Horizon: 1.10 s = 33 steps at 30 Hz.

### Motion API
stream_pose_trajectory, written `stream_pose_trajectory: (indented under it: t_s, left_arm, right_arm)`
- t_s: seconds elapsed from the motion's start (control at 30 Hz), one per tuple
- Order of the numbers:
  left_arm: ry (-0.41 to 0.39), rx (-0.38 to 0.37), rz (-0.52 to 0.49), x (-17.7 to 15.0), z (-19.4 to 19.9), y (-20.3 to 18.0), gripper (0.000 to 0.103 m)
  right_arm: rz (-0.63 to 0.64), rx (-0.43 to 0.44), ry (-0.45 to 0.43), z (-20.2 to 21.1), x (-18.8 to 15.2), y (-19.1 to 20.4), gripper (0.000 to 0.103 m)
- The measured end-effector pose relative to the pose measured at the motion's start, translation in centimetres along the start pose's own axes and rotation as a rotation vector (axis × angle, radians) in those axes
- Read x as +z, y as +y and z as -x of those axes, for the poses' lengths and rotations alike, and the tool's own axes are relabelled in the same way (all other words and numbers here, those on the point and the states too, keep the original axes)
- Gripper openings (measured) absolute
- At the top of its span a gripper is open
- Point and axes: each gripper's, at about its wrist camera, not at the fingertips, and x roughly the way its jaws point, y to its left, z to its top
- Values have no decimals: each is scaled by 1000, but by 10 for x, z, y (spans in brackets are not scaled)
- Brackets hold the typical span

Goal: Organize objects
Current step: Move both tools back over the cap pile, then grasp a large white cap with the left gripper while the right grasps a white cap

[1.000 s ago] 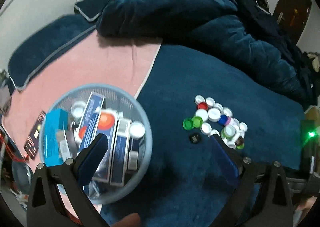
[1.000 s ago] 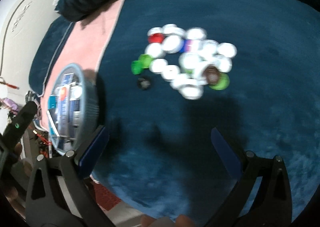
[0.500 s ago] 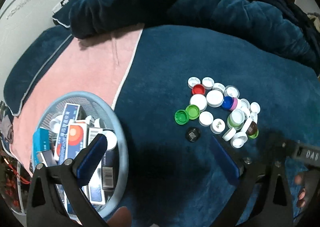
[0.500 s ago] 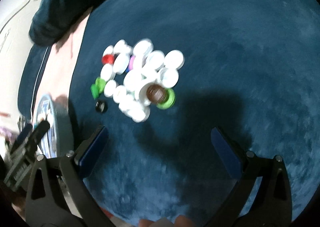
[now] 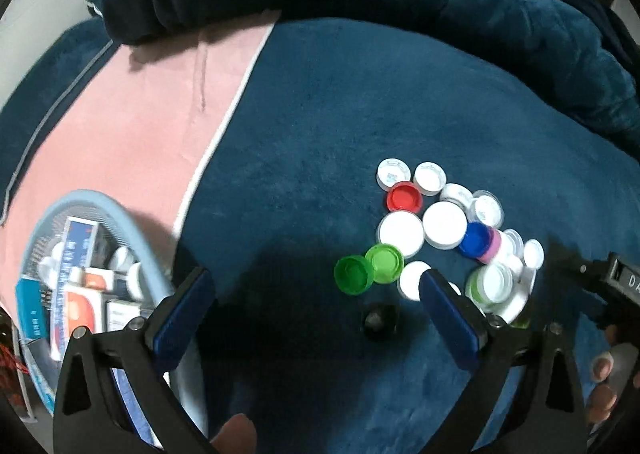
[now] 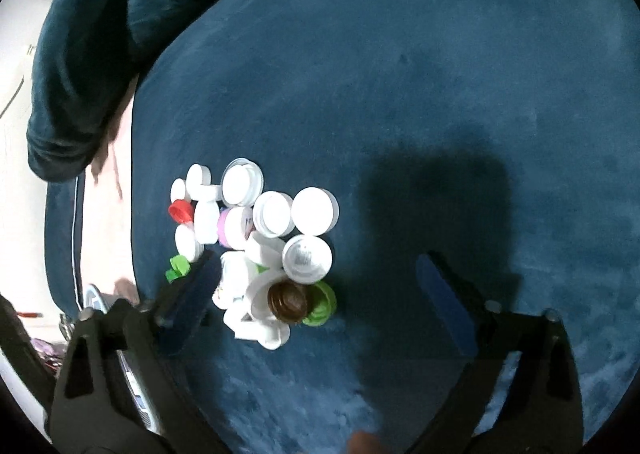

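Both my grippers hover over the bottle caps [image 5: 440,230]: left gripper [image 5: 316,302] spread, empty; right gripper [image 6: 316,286] closing, brown cap [image 6: 290,300] between its fingers, untouched.

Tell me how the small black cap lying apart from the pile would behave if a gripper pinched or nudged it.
The black cap looks small and low, so it is probably very light and could skid or flip under a nudge. The plush blue blanket it lies on may let it sink, making a clean pinch harder. It lies flat, so rolling seems unlikely.
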Motion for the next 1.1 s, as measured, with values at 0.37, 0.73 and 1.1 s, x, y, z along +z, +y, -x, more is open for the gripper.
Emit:
stream_pose_trajectory:
  t_s: [0.37,0.73,1.1]
  left_arm:
    - [-1,-4,-2,14,-22,-2,102]
    - [8,-98,51,26,-32,-2,102]
    - [64,-90,67,28,-59,-9,100]
  right_arm:
    - [88,-187,-15,-31,9,17,67]
    - [-5,-7,-32,-14,5,4,20]
    - [34,-220,-75,-5,11,5,22]
